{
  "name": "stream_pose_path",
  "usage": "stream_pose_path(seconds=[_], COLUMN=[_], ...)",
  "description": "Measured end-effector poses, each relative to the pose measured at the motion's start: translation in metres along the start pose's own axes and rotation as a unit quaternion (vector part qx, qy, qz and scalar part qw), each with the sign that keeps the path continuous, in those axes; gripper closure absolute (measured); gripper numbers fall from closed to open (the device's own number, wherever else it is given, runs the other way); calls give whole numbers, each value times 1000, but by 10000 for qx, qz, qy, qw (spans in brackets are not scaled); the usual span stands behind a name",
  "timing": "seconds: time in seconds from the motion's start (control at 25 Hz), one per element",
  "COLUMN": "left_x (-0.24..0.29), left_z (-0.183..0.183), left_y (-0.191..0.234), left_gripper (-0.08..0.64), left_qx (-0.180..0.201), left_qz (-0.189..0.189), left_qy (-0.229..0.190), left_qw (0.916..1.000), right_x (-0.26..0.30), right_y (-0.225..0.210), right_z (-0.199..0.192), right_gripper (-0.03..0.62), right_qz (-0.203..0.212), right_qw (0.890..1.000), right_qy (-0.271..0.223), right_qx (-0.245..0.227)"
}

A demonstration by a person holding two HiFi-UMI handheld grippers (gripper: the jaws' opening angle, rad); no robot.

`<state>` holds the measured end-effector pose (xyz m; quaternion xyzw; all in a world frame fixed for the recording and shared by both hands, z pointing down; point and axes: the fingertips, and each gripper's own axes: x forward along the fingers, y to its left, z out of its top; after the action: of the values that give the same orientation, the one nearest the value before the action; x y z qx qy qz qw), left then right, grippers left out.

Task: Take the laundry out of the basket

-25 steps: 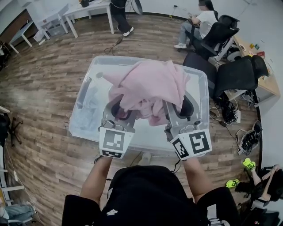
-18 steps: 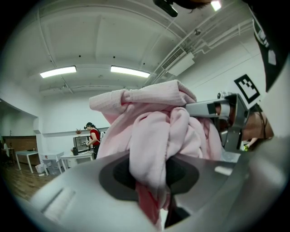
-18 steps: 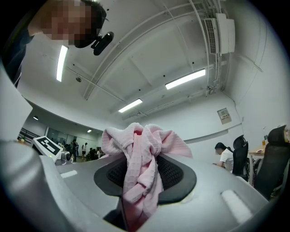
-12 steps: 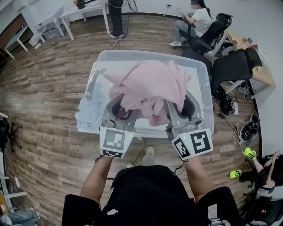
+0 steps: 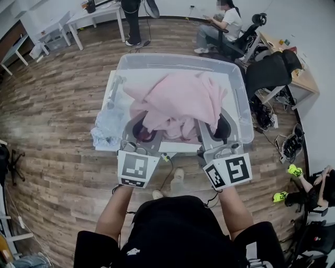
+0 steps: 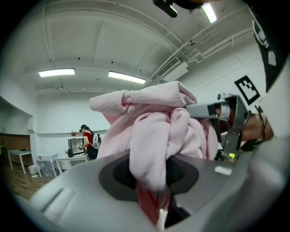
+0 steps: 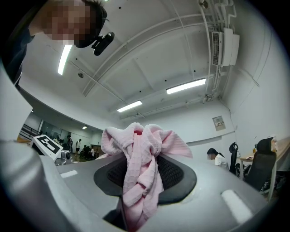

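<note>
Left tongs (image 5: 140,132) and right tongs (image 5: 219,128) clench the pink garment (image 5: 178,102) over the clear basket (image 5: 172,56), office chairs (image 5: 269,73) beyond.

Looks like an open office, doubling as a work lab; has a wood-plank floor (image 5: 52,104) running wall to wall; keeps white desks (image 5: 99,13) along the far side and a wooden desk (image 5: 303,78) at the right; shows black swivel chairs (image 5: 269,70), and a seated person (image 5: 226,22) in another; shows a second person (image 6: 87,140) standing at a monitor (image 6: 75,146); carries long strip lights (image 6: 56,72) on a bare white ceiling (image 6: 113,41), with an air-conditioning unit (image 7: 229,43) mounted high; leaves cables (image 5: 285,149) trailing on the floor.
</note>
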<state>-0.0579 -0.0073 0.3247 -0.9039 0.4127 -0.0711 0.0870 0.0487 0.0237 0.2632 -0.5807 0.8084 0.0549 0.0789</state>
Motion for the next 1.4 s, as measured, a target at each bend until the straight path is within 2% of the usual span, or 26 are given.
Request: stream_pose_path(seconds=[0.44, 0.56, 1.4], left_x=[-41, -47, -45], left_z=[4, 5, 36], left_y=[-15, -20, -91], left_gripper=[428, 428, 428], left_qx=[-110, -11, 161], left_qz=[-13, 43, 312], left_qy=[-120, -130, -59], left_qw=[9999, 9999, 9994], right_x=[-36, -44, -101], right_y=[28, 30, -16], right_z=[6, 6, 26], right_gripper=[446, 446, 446], right_qz=[-96, -103, 140], right_qw=[9999, 9999, 9998], right_qy=[46, 46, -84], right_qx=[-65, -59, 105])
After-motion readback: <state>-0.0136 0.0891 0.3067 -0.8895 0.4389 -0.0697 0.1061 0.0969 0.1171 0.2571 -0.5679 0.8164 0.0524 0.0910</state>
